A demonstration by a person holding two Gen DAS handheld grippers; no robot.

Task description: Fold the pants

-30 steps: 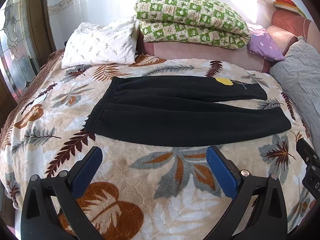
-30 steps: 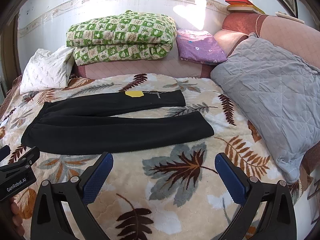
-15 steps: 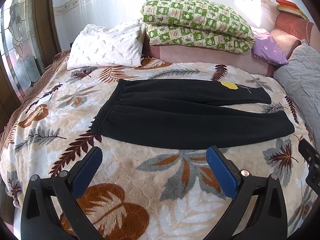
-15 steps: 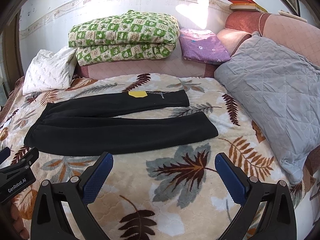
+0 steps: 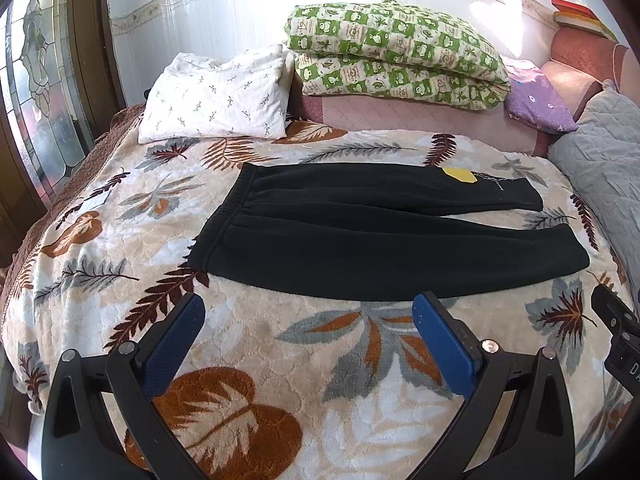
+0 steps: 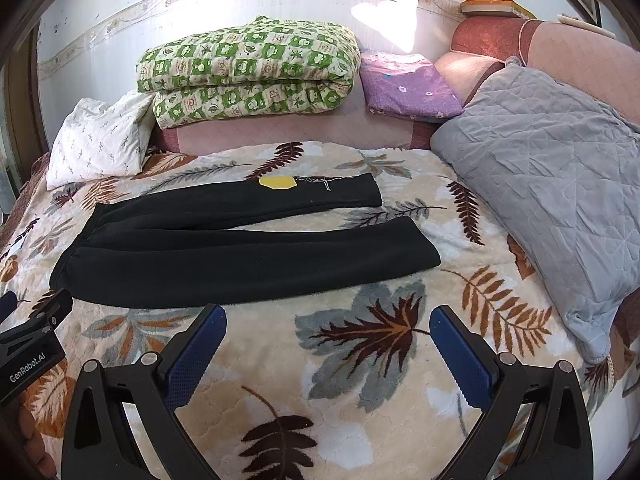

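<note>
I held both claws above the near edge of the leaf-print blanket [image 5: 248, 332] with nothing folded yet. From left to right: the left gripper [image 5: 308, 320] stood wide apart and empty, its blue pads [image 5: 176, 340] just short of the near hem of the black pants [image 5: 380, 240]. The pants lay flat across the bed, long axis running left to right, elastic waistband [image 5: 224, 216] at the left and the two leg cuffs at the right, legs slightly parted. The waistband end lay ahead and a little left of the left gripper, so I judged that claw the nearer one for the waist. The right gripper [image 6: 328, 332] was likewise spread wide and held nothing; the near leg's cuff [image 6: 424, 248] lay ahead of it, slightly right of centre, making it the natural claw for the cuffs. A yellow patch [image 6: 278, 183] and thin white stitching sat on the far leg; I could not read them. The only legible writing was "GenRobot.AI" on the left gripper's body at the left edge of the right wrist view.
</note>
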